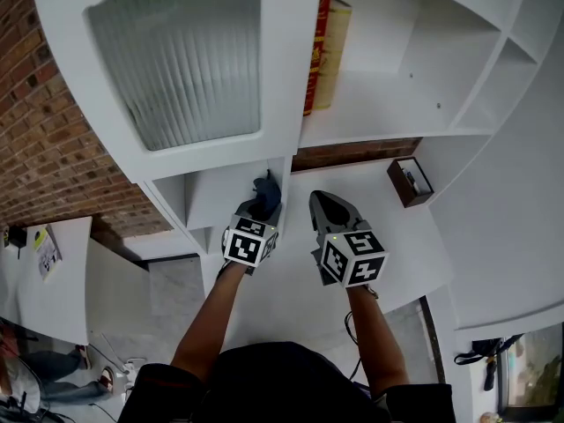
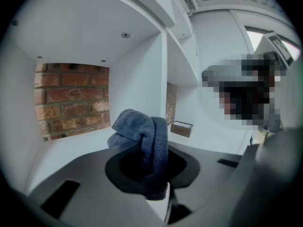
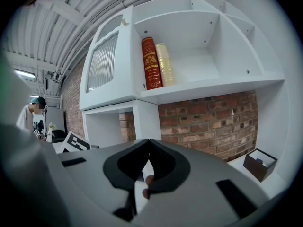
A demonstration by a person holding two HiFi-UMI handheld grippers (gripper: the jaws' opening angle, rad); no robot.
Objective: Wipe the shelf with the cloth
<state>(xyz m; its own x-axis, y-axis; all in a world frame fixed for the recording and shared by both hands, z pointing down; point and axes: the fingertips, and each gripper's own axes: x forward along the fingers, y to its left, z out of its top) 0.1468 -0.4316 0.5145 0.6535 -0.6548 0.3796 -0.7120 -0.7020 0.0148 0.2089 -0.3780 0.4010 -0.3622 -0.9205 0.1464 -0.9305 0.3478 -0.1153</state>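
Observation:
A dark blue cloth point(image 1: 265, 189) point(image 2: 144, 137) is bunched between the jaws of my left gripper point(image 1: 263, 204) point(image 2: 154, 167), which is shut on it. In the head view the cloth sits at the mouth of a small white cubby point(image 1: 220, 196), beside its right wall. The left gripper view looks into that cubby point(image 2: 80, 145), whose back is bare brick. My right gripper point(image 1: 321, 199) point(image 3: 148, 142) is shut with nothing in it and hovers over the white counter shelf point(image 1: 379, 192), just right of the left one.
A red book point(image 1: 320, 42) point(image 3: 151, 63) and a pale yellow book point(image 1: 333, 51) point(image 3: 164, 63) stand on the upper shelf. A small brown box point(image 1: 410, 181) point(image 3: 260, 164) point(image 2: 182, 128) sits at the counter's right. A ribbed-glass cabinet door point(image 1: 181, 55) hangs above the cubby. A person point(image 3: 32, 113) stands far left.

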